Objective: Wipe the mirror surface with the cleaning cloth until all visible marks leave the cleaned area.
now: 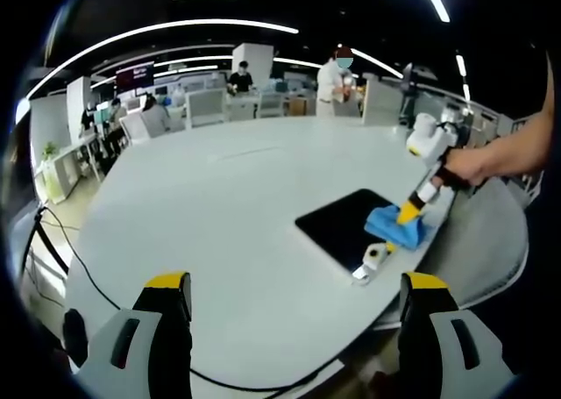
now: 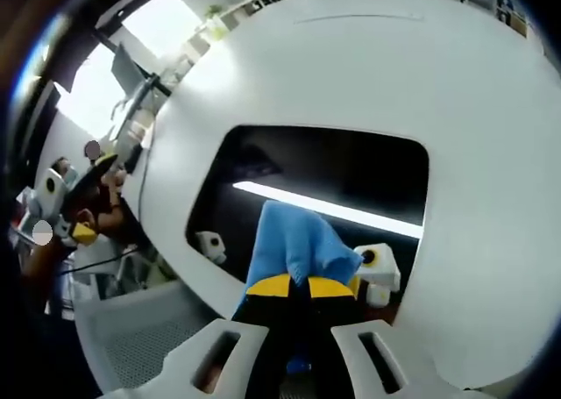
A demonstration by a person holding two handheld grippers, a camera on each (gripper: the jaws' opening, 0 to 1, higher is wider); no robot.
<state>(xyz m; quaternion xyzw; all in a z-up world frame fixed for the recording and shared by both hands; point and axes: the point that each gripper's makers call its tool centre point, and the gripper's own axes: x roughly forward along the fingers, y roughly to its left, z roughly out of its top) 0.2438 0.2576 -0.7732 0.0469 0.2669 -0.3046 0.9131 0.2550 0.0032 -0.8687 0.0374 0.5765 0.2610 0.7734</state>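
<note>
On the big white table [image 1: 219, 206] in an open office, the dark mirror [image 2: 333, 175] lies near the edge. The right gripper [image 2: 298, 287] is closed on the blue cloth [image 2: 294, 241], pressing it onto the mirror; the left gripper [image 1: 294, 298] hangs open above the table.

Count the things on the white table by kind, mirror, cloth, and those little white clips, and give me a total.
Mirror: 1
Blue cleaning cloth, held by the right gripper: 1
White clips on the mirror's near edge: 2
Total: 4
</note>
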